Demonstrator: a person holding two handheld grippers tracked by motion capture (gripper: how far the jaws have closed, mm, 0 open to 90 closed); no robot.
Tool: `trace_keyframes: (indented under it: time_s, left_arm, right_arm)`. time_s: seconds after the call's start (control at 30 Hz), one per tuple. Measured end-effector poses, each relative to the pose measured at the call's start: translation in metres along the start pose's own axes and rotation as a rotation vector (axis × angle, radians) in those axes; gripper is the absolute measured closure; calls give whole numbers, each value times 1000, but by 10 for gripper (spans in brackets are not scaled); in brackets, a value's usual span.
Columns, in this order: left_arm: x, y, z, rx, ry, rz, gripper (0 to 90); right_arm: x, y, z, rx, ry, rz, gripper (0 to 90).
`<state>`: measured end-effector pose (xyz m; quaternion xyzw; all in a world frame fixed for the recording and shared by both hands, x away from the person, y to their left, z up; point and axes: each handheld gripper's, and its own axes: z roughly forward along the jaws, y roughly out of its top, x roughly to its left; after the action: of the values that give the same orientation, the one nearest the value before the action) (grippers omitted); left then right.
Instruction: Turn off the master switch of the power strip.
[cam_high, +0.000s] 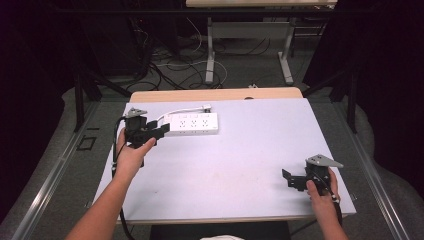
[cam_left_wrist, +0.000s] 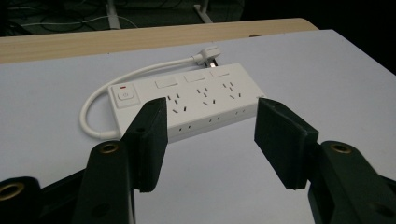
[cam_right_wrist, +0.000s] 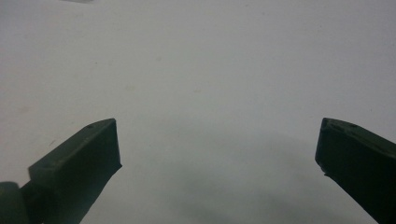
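The left tongs (cam_left_wrist: 210, 140) were held half apart, empty, near the white power strip (cam_left_wrist: 187, 100); its narrow sides should be squeezed squarely. The right tongs (cam_right_wrist: 217, 154) were wide apart.

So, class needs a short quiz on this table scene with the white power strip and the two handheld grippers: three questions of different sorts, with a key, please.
1. True or false: the left gripper is clamped on the power strip.
2. Which gripper is nearer the power strip? A) left B) right
3. Fill in: the right gripper hangs over bare ____.

Key: 1 false, its jaws stand apart, short of the strip; 2 A; 3 table.
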<state>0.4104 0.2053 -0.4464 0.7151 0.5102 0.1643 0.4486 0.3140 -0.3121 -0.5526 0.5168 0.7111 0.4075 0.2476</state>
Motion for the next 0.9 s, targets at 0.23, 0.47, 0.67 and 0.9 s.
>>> trace_keyframes:
  time_s: [0.23,0.47,0.67,0.9]
  left_arm:
    - [6,9,12,14,-2,-24,511]
    - [12,17,25,53,13,-36,570]
    - [14,24,34,47,29,-46,621]
    - [15,30,45,39,64,-52,666]
  right_arm:
    - [0,0,1,1,2,-4,0]
    - [1,-1,2,8,4,-3,0]
    - [0,-2,3,12,3,0,0]
    - [0,-1,4,11,4,-3,0]
